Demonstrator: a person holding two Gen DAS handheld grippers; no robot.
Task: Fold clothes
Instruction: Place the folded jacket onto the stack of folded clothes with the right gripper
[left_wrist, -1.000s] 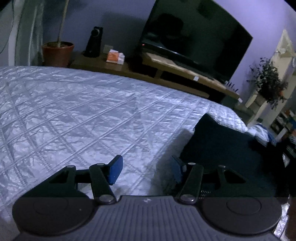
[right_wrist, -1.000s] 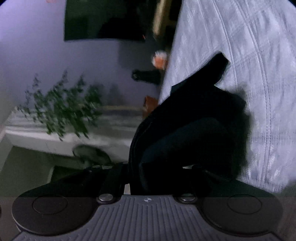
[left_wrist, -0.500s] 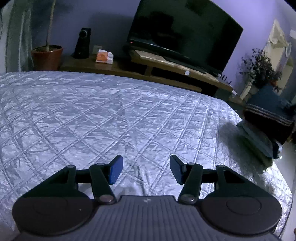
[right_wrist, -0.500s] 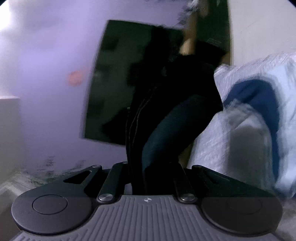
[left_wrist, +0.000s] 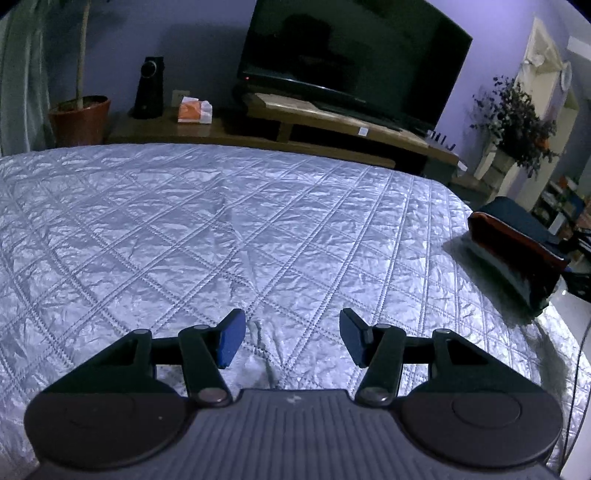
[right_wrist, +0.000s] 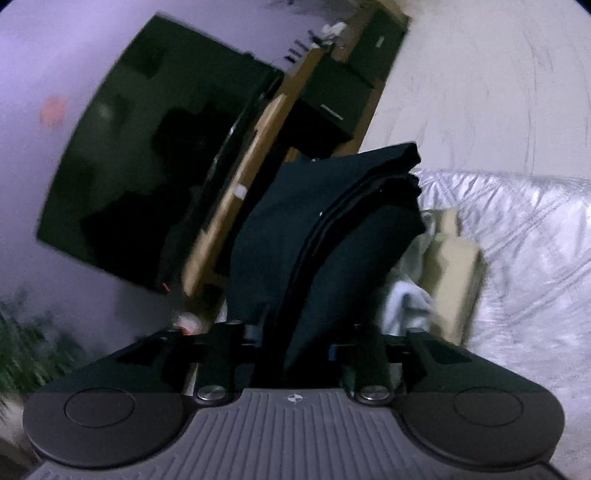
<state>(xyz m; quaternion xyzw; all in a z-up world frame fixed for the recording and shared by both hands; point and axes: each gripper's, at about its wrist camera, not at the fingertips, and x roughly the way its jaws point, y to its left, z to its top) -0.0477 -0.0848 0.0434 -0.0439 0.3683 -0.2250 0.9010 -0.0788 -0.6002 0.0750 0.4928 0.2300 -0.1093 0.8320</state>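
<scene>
- A second before, our right gripper (right_wrist: 295, 339) was clamped on the folded dark garment (right_wrist: 325, 236) over the bed (left_wrist: 221, 240); half a second before, it was carrying the garment through the air past the television (left_wrist: 351, 62).
- At this moment its jaws were opening, with the garment between them. In the blurred right wrist view we could not tell whether the pads had fully left the cloth.
- The garment stood as a thick folded bundle at the side edge of the bed, leaning against or lying on paler folded pieces (right_wrist: 443, 258) there. We could not tell which.
- From the left wrist view a stack of folded clothes (left_wrist: 517, 251) lay at the bed's far right edge, below the plant (left_wrist: 517, 122). A second before, the dark garment had lain on the bed in that view; now the quilt was bare.
- Our left gripper (left_wrist: 291, 339) was about half open and held nothing, hovering low over the near part of the bed, just as it had a second before.
- We judged that this garment was finished: folded, carried off the bed's middle and being let go on the pile.
- Next we would likely need to pull the right gripper straight back so the bundle did not drag open, then fetch another piece.
- The risk we saw was the bundle tipping off the bed's edge, since it looked tall and tilted.
</scene>
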